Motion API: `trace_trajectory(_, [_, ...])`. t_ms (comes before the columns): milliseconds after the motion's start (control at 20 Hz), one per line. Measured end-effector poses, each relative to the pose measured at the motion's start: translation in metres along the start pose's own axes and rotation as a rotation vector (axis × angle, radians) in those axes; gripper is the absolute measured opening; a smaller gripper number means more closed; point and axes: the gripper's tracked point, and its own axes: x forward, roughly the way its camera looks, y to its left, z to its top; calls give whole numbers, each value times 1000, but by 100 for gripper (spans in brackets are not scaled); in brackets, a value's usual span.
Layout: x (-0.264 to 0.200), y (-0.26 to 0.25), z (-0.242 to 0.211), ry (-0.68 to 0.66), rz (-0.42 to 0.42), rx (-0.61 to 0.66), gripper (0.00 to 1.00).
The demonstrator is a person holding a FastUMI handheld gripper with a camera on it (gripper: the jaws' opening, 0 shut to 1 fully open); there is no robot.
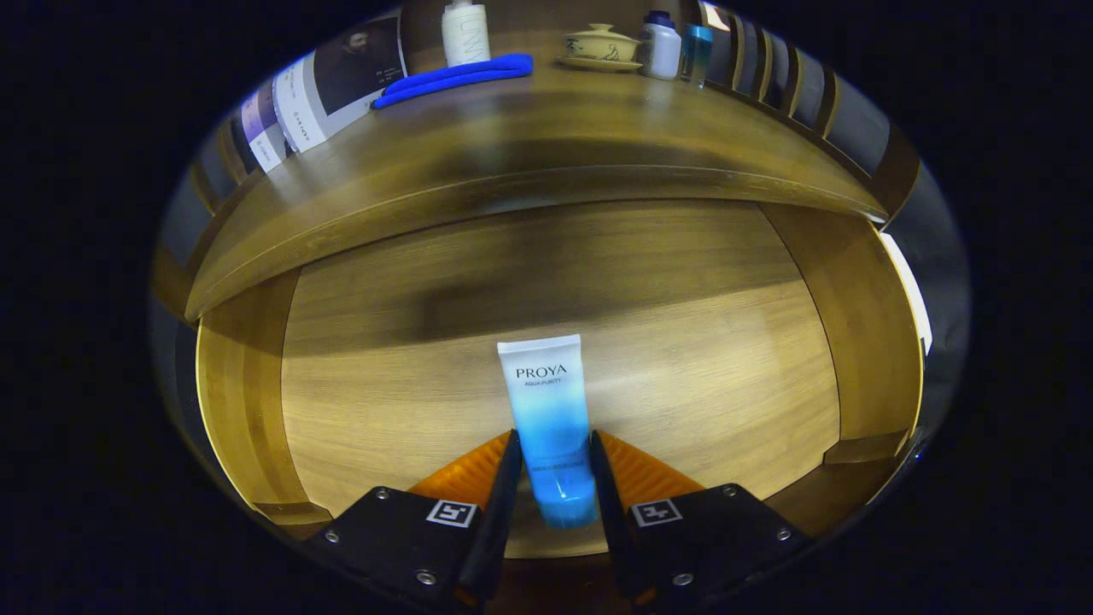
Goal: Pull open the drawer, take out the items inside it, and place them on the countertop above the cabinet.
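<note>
tongs (552,453) clamp blue-and-white tube (549,410) over open drawer (384,376)

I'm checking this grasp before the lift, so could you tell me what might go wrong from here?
1. The gripper is shut on the tube near its cap end only; the long free end could sag or swing, and the smooth tube may slip.
2. The countertop overhangs the open drawer; a straight lift could knock the tube against its edge.
3. The blue cloth and teacup crowd the back.
</note>
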Motion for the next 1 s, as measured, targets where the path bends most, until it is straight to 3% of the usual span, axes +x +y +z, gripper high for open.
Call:
trace_trajectory(450, [-4,-5,3,-72,-19,26,35])
trace_trajectory(1000, [-65,-11,10,-228,-97,-74,34])
